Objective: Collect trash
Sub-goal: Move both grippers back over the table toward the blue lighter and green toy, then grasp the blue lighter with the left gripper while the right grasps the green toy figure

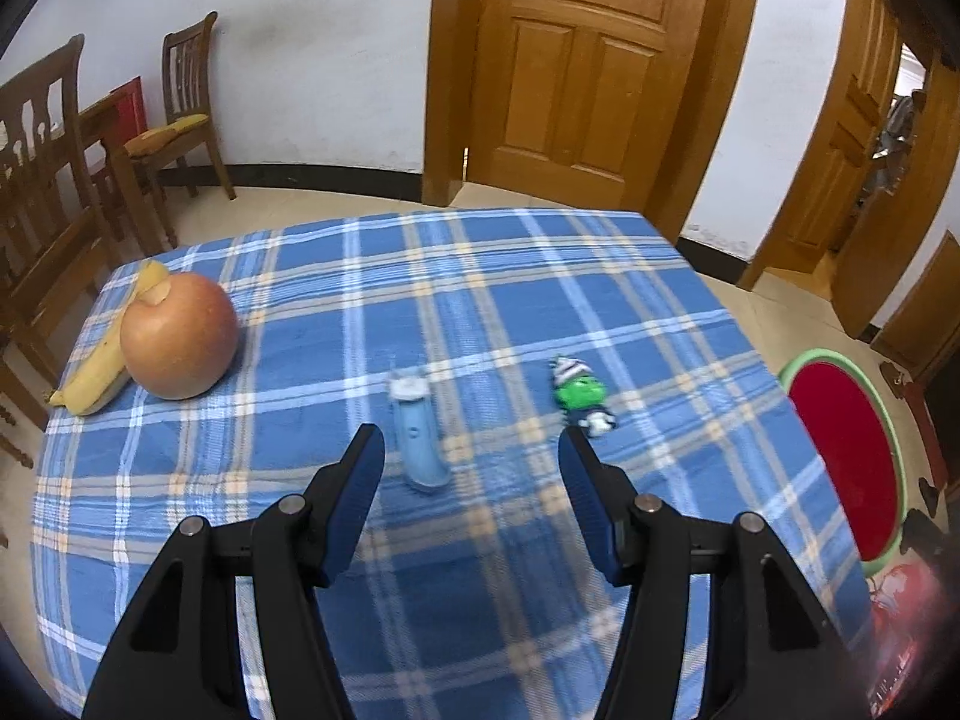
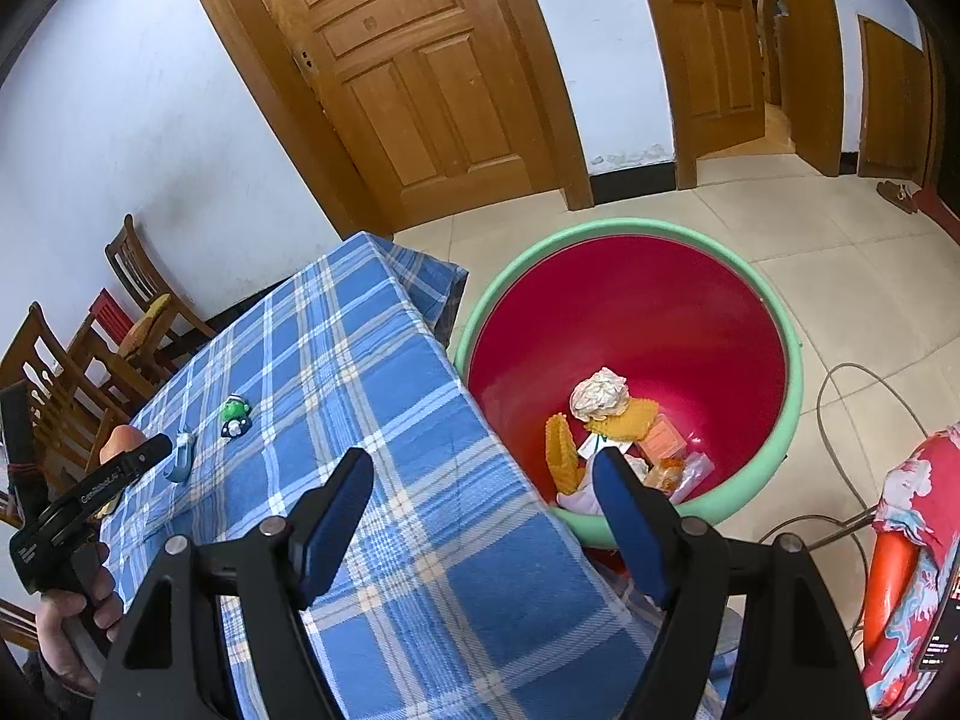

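Observation:
A small light-blue tube-shaped item [image 1: 417, 432] lies on the blue plaid tablecloth [image 1: 480, 300], just ahead of my open, empty left gripper [image 1: 471, 441], between its fingers. A green toy figure [image 1: 579, 390] lies to its right. The red bin with a green rim [image 2: 630, 360] stands on the floor beside the table; it holds crumpled paper [image 2: 600, 393], yellow scraps and wrappers. My right gripper [image 2: 480, 462] is open and empty above the table edge next to the bin. The tube [image 2: 180, 456] and toy [image 2: 235, 414] also show in the right wrist view.
An apple [image 1: 180, 342] and a banana [image 1: 105, 360] lie at the table's left. Wooden chairs [image 1: 42, 180] stand left of the table. The bin [image 1: 840, 456] sits off the table's right edge. A cable [image 2: 840, 420] runs on the floor.

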Demonstrator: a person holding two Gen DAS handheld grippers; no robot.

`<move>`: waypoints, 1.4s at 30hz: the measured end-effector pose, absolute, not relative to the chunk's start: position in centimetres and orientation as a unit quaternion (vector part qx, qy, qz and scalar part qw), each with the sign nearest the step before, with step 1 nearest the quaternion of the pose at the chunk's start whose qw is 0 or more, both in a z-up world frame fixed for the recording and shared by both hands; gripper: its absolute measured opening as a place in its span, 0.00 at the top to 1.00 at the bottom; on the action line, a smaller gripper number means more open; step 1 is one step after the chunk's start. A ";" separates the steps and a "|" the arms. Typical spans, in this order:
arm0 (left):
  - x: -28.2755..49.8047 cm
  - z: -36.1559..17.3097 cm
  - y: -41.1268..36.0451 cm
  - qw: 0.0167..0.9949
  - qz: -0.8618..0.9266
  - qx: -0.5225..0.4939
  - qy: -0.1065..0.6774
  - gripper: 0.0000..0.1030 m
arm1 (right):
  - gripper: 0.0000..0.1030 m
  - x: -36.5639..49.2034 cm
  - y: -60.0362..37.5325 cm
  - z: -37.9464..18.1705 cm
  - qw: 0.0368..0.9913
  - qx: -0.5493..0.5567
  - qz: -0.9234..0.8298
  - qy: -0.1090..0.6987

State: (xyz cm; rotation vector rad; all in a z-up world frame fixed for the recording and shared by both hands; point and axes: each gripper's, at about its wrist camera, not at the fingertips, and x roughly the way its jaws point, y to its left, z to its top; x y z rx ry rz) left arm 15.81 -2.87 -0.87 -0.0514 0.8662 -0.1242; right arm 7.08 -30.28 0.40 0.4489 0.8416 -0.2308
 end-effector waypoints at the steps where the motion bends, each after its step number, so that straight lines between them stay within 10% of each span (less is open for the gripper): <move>1: 15.9 -1.0 -2.8 0.905 -0.057 -0.024 0.421 0.41 | 0.24 7.1 -30.3 0.4 0.882 0.215 -0.111 0.405; 22: 17.8 -4.8 -0.6 0.894 -0.065 -0.060 0.439 0.84 | 0.24 10.9 -25.3 0.9 0.891 0.160 -0.073 0.419; 42: 17.3 -3.5 2.4 0.907 -0.035 -0.096 0.408 0.84 | 0.29 18.5 -16.4 -0.8 0.893 0.100 0.021 0.438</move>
